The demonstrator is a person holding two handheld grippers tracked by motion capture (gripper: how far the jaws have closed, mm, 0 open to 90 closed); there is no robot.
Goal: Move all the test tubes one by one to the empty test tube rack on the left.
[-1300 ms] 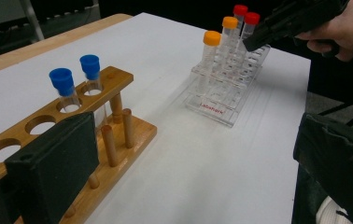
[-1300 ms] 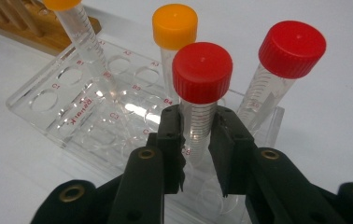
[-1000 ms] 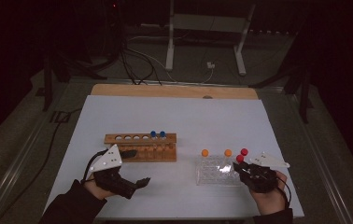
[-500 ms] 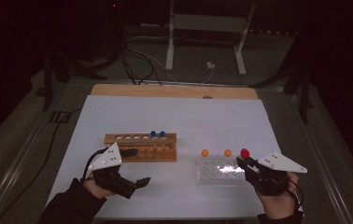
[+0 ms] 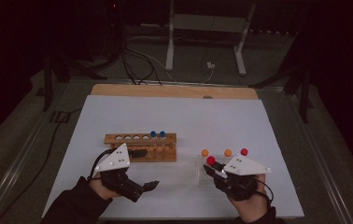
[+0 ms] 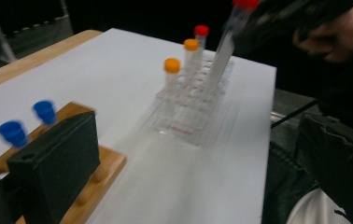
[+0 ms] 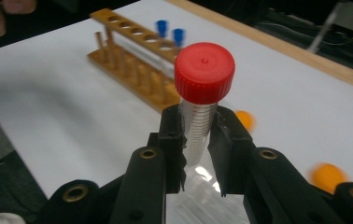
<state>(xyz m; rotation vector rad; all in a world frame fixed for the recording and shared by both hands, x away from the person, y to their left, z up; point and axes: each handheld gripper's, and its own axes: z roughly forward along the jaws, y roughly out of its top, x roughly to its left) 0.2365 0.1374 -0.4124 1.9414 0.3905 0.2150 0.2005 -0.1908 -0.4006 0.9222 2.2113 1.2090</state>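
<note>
The right tongs [image 7: 198,140] are clenched on a red-capped tube [image 7: 202,93], its long axis near upright, wooden rack [image 5: 140,146] at ten o'clock; left tongs [image 5: 150,185] released, idle.

metal stand legs [image 5: 171,44] beyond table [image 5: 174,116]

Room dim, surroundings near black; white table sheet [image 5: 174,121] is the brightest area. Left gripper view motion-blurred: blue caps [image 6: 12,131] and clear rack [image 6: 188,116] smeared. Right gripper view: red cap [image 7: 204,72] sharp, background soft.
</note>
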